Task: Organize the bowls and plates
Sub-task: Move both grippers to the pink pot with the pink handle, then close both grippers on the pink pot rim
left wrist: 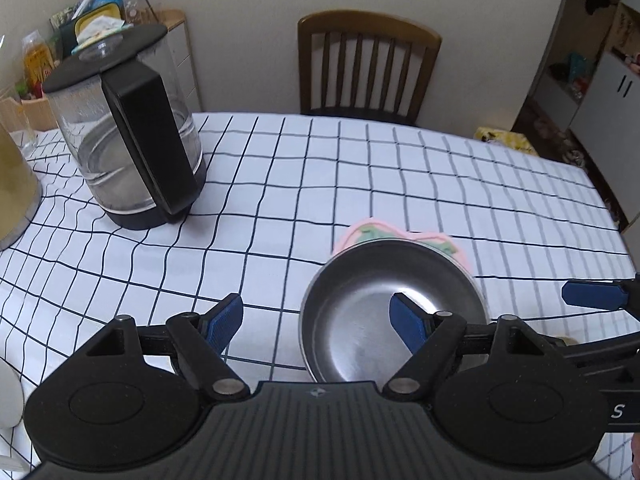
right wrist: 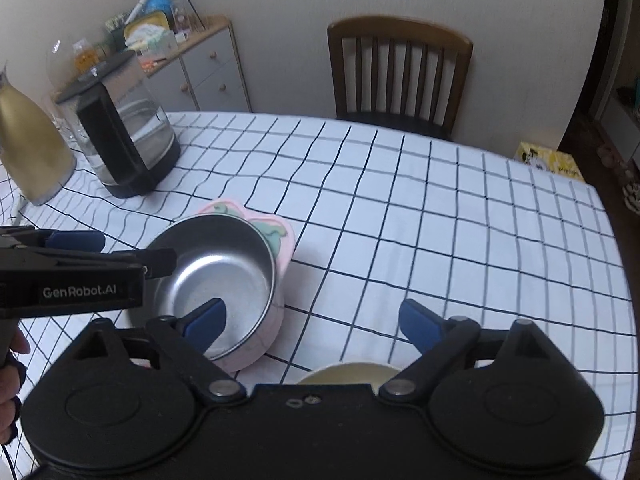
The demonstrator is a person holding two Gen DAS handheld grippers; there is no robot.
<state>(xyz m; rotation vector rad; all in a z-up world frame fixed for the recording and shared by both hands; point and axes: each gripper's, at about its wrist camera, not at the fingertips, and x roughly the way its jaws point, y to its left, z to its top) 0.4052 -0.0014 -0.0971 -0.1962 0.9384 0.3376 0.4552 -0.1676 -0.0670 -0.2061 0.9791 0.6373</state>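
Two claws, both spread wide, gripping nothing. Steel bowl [right wrist: 216, 276] sits nested on a pink dish [right wrist: 276, 240] mid-worktop; left claw [left wrist: 316, 324] straddles its near rim, right claw [right wrist: 312, 320] hovers beside. Risks: slick rim slips from the pads, stack slides on the cloth [right wrist: 440, 220], claws collide. Kettle [left wrist: 132, 136] well apart.

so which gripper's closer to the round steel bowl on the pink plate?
Left, narrowly. The left gripper has one fingertip over the round steel bowl. The right gripper is also open, one fingertip over the bowl's rim, centred right of it.
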